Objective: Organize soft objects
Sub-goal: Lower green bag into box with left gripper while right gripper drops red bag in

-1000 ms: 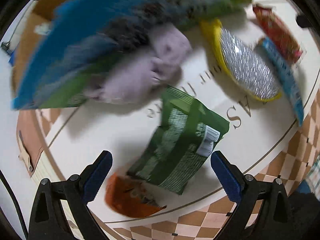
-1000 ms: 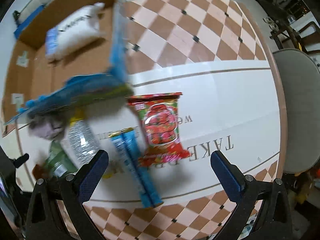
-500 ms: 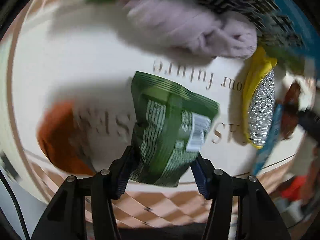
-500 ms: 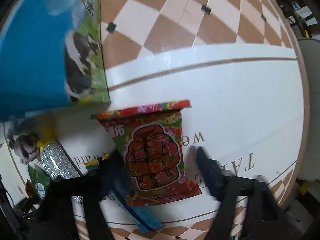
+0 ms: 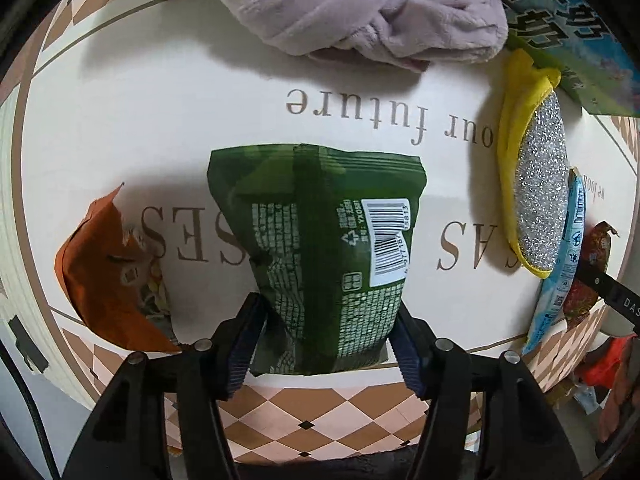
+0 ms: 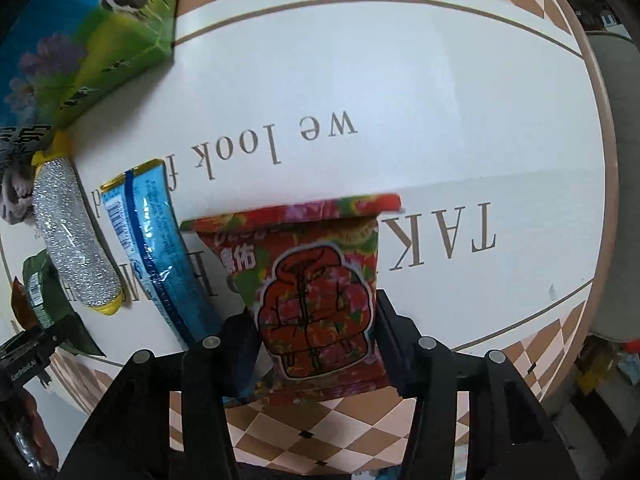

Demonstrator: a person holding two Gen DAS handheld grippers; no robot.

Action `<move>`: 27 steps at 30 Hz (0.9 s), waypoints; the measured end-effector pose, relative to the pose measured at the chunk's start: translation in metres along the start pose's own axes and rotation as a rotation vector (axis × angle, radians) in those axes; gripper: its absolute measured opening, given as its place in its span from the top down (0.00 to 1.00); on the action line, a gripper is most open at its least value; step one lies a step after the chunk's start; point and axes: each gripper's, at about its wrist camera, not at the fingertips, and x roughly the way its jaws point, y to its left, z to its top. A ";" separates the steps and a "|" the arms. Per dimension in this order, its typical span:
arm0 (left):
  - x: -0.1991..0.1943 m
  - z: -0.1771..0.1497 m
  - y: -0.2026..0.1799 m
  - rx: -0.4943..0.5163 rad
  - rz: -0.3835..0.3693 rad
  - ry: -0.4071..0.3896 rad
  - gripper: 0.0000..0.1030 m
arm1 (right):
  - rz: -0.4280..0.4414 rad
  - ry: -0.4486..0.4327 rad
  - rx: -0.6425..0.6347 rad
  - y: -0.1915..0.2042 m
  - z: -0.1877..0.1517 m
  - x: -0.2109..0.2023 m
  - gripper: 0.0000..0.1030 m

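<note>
Gripping the green packet (image 5: 320,264), left tongs (image 5: 326,340) (barcode up); right tongs (image 6: 316,344) clamping the red packet (image 6: 316,292).

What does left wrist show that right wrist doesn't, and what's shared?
Left wrist only: left gripper clamped on the green snack packet; most of the lilac plush cloth.

Right wrist only: right gripper around the red floral snack packet; grey chair.

Both: yellow-edged silver scouring pad, blue wafer packet, blue-green milk carton, printed white table.
</note>
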 end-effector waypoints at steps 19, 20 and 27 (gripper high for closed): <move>-0.146 -0.025 -0.067 0.070 -0.128 -0.243 0.67 | 0.094 -0.195 -0.159 0.055 -0.033 -0.126 0.54; -0.164 -0.018 -0.068 0.077 -0.137 -0.267 0.67 | 0.114 -0.224 -0.177 0.063 -0.035 -0.146 0.54; -0.222 0.084 -0.046 0.058 -0.084 -0.293 0.67 | 0.202 -0.334 -0.243 0.127 0.026 -0.239 0.54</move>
